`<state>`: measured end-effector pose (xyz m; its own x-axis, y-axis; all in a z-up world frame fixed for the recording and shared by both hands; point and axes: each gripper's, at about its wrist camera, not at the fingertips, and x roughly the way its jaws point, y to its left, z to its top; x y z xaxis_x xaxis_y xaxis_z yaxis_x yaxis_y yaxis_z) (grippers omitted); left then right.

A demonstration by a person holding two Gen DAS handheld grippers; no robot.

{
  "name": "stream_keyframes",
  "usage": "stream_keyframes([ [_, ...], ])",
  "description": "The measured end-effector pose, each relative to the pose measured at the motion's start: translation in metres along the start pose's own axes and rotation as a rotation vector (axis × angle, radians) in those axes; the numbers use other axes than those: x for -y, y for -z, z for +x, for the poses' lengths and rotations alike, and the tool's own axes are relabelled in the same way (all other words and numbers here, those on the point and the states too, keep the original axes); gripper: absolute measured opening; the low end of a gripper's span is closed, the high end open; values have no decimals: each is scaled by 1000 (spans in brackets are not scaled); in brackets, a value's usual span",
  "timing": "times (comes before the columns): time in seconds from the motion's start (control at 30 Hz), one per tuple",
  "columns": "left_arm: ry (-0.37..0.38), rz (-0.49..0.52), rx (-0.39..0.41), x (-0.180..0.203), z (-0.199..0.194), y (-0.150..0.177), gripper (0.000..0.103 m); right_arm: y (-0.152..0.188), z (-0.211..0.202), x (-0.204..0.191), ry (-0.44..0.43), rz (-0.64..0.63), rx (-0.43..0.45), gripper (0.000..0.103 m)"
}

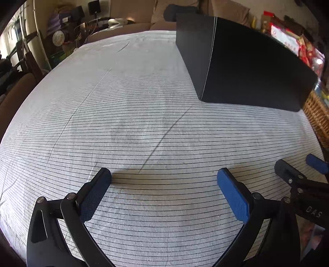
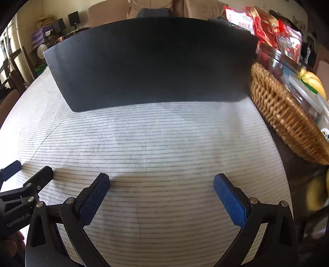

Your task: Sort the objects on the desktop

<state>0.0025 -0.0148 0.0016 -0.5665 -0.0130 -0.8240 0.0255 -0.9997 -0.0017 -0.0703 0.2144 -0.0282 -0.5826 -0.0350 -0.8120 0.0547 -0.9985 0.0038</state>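
A large black box [image 1: 246, 65] stands on the striped white tablecloth [image 1: 133, 115] at the far right of the left wrist view. It fills the far middle of the right wrist view [image 2: 150, 63]. My left gripper [image 1: 164, 174] is open and empty, low over the cloth. My right gripper [image 2: 161, 179] is open and empty, also low over the cloth, well short of the box. The right gripper's fingers [image 1: 287, 170] show at the right edge of the left wrist view. The left gripper's fingers [image 2: 44, 172] show at the left edge of the right wrist view.
A wicker basket [image 2: 287, 119] with a clear container and yellow fruit sits at the table's right edge, next to the box. Red packages [image 2: 273, 26] are piled behind it. A sofa [image 1: 131, 14] and chairs stand beyond the table.
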Motion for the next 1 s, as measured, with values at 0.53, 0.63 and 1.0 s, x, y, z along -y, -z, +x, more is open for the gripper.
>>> stream_keyframes([
  [0.53, 2, 6, 1, 4, 1, 0, 103, -1, 3, 2, -1, -28, 17, 103],
  [0.63, 4, 5, 1, 4, 1, 0, 103, -1, 3, 4, 0, -30, 17, 103],
  [1.0, 9, 2, 0, 0, 4, -1, 103, -1, 2, 6, -5, -29, 16, 103],
])
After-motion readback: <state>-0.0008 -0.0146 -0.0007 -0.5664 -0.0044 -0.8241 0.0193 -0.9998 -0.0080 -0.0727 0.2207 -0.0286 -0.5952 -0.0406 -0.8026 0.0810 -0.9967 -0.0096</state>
